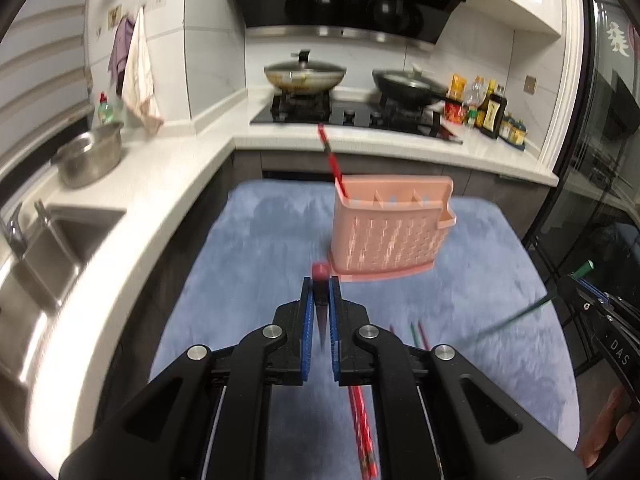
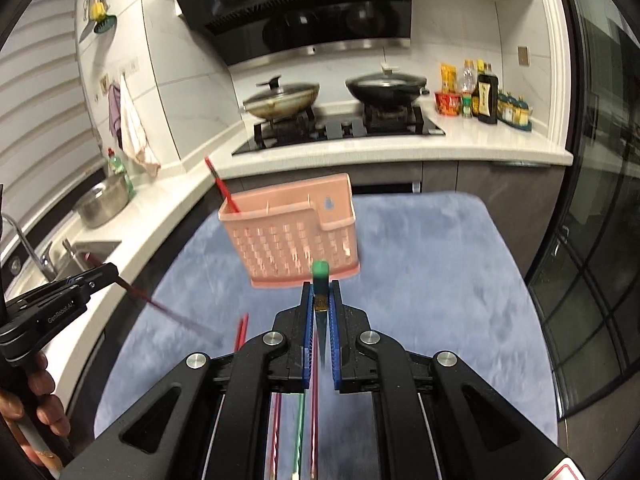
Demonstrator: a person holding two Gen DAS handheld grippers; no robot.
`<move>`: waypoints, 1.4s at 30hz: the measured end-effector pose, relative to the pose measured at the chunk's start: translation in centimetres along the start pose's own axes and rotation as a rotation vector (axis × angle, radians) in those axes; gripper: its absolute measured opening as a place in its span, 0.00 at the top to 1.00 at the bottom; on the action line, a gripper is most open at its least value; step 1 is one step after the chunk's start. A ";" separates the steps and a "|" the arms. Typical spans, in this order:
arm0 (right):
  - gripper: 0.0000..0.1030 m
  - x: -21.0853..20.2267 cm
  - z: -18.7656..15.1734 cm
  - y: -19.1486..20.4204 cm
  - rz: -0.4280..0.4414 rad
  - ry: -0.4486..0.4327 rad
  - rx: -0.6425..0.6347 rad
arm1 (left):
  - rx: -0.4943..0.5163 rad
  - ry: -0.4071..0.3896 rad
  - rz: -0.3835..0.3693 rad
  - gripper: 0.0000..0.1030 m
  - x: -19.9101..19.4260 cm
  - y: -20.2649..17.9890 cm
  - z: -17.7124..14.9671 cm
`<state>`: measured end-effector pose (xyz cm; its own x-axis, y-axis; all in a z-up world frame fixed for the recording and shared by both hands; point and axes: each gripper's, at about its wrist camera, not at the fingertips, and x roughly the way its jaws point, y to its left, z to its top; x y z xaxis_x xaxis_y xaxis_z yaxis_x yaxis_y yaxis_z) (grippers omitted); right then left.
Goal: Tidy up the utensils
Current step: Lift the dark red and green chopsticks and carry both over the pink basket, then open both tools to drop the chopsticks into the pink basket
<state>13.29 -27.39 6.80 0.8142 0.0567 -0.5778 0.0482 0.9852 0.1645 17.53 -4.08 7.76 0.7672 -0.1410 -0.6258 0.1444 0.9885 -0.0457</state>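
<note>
Left gripper (image 1: 321, 286): jaws closed almost fully, blue pads clamping a red chopstick (image 1: 321, 270) near its blunt end, which sticks up just past the fingertips; the thin shaft trails down between the pads. The right wrist view confirms it: red shaft slanting down and away from the left tool, blurred.

Right gripper (image 2: 321, 286): jaws equally near-shut on a green chopstick (image 2: 320, 269), green end cap proud of the tips, tapered shaft running down between the pads. From the left wrist view the green shaft hangs diagonally below that tool.

Outward: pink slotted utensil basket (image 1: 384, 236) stands upright ahead of both grippers on the blue-grey mat (image 1: 248, 240), dividers visible inside. One red chopstick in the basket (image 1: 331, 156) already leans out of its leftmost compartment. More loose chopsticks (image 2: 298, 432), red and green, lie on the mat beneath and behind my jaws. Counter, hob and pans beyond; not involved.

Step in hand, as I judge it: carry phase, one stick per gripper, both clear of the mat and short of the basket.

Next move calls for: bringing each stick over the basket rim, tipping it so the thin end points down into a compartment, then letting go. Red probably joins the red one at left; green compartment undecided. Risk: the long hanging shafts catching the front wall or crossing each other.
</note>
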 end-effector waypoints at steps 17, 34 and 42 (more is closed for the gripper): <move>0.93 0.2 14.5 0.4 0.057 -0.168 0.019 | -0.030 -0.153 -0.099 0.94 -1.2 -0.9 14.5; 0.93 9.3 19.3 2.2 0.108 -0.144 0.022 | -0.008 -0.176 -0.066 0.93 5.1 -3.0 19.4; 0.93 13.8 17.3 1.4 0.109 -0.059 0.048 | -0.024 -0.113 -0.055 0.93 9.0 -2.7 17.9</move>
<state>34.55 -27.98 12.89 0.8487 0.1515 -0.5068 -0.0158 0.9649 0.2621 35.20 -8.99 16.17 0.8240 -0.1989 -0.5305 0.1744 0.9799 -0.0966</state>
